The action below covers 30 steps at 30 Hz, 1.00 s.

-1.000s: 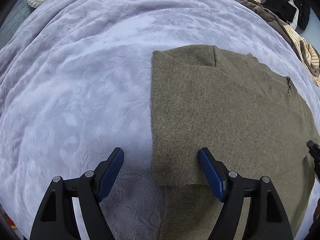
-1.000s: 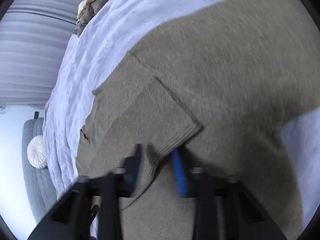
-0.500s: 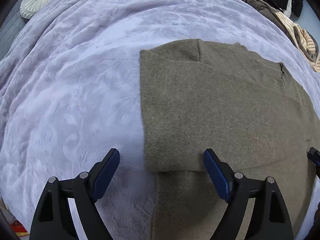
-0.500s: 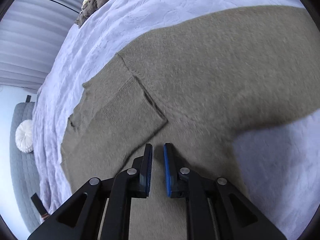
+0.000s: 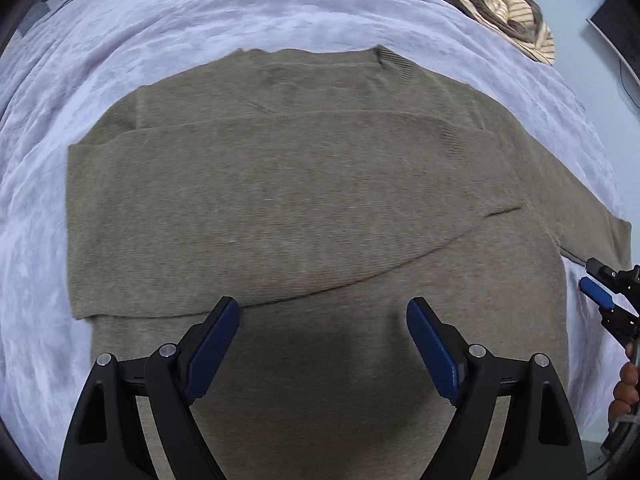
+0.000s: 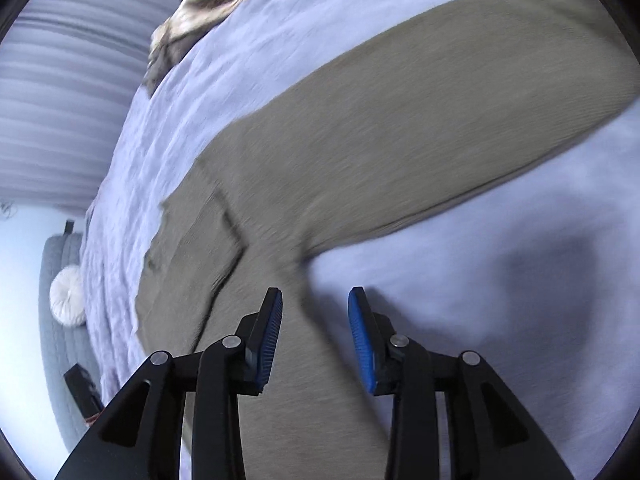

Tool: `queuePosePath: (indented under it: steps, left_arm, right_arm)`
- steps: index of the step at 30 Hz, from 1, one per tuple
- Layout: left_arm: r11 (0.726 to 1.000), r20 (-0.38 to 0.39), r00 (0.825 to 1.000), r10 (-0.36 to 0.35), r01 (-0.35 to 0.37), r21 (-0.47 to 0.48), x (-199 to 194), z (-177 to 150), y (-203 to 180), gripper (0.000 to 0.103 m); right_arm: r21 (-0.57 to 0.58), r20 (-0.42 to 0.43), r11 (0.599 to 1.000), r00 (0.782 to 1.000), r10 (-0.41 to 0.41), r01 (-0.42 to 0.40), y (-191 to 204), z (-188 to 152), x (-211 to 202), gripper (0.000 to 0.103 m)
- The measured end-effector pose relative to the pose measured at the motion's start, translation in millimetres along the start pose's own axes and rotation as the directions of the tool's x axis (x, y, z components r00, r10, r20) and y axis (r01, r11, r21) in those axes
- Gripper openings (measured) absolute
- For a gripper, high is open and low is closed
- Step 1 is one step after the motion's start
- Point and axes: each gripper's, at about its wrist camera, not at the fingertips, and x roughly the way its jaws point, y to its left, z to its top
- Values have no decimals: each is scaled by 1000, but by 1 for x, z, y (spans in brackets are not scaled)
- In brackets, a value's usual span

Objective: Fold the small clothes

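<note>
An olive-brown knit sweater (image 5: 304,200) lies flat on a lavender blanket (image 5: 200,12). One sleeve is folded across its body. My left gripper (image 5: 323,312) is open and empty, hovering over the sweater's lower body just below the folded sleeve's edge. My right gripper (image 6: 315,312) is open and empty, low over the sweater's side edge (image 6: 360,152), where the other sleeve stretches away over the blanket (image 6: 480,280). The right gripper also shows at the right edge of the left wrist view (image 5: 600,284).
A pile of striped and brown clothes (image 5: 500,4) lies at the far edge of the bed and also shows in the right wrist view (image 6: 192,12). A round white cushion (image 6: 68,296) sits on a grey seat at the left. Grey curtains (image 6: 60,100) hang behind.
My left gripper has swung right, from the sweater's left edge to over its middle. My right gripper has opened and moved off the folded sleeve toward the sweater's right edge.
</note>
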Motion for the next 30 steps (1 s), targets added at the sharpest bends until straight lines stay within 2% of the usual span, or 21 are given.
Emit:
queuePosePath:
  steps: [4, 9, 14, 20, 23, 26, 27, 28, 29, 30]
  left_arm:
    - [999, -11, 1000, -28, 29, 26, 5, 6, -30, 86]
    - [998, -10, 999, -40, 40, 46, 8, 15, -58, 86]
    - [998, -24, 999, -38, 39, 50, 18, 23, -75, 86]
    - [999, -20, 999, -32, 33, 42, 23, 27, -82, 86]
    - [999, -7, 1000, -28, 28, 27, 24, 28, -81, 86]
    - [1000, 11, 1000, -21, 21, -1, 24, 34, -76, 86]
    - [1000, 15, 1000, -21, 21, -11, 23, 34, -71, 86]
    - [1000, 20, 1000, -21, 22, -23, 22, 35, -66, 86]
    - [999, 23, 1000, -20, 20, -31, 21, 37, -61, 86]
    - [999, 27, 999, -17, 18, -37, 20, 38, -57, 86]
  right_arm:
    - [175, 116, 984, 992, -50, 29, -62, 23, -33, 39]
    - [325, 232, 945, 972, -34, -44, -116, 47, -63, 39]
    - [348, 271, 934, 962, -22, -76, -130, 67, -69, 40]
    - [335, 299, 936, 954, 6, -111, -119, 81, -61, 41]
    - [369, 327, 916, 945, 32, -158, -125, 84, -63, 42]
    - [411, 316, 890, 947, 63, -197, -129, 87, -58, 43]
    - [415, 308, 887, 949, 73, -203, -128, 89, -57, 38]
    - [404, 304, 890, 948, 89, -213, -123, 92, -56, 21]
    - [381, 299, 898, 948, 105, -220, -116, 95, -55, 13]
    - [351, 297, 909, 948, 119, -224, -107, 98, -55, 11]
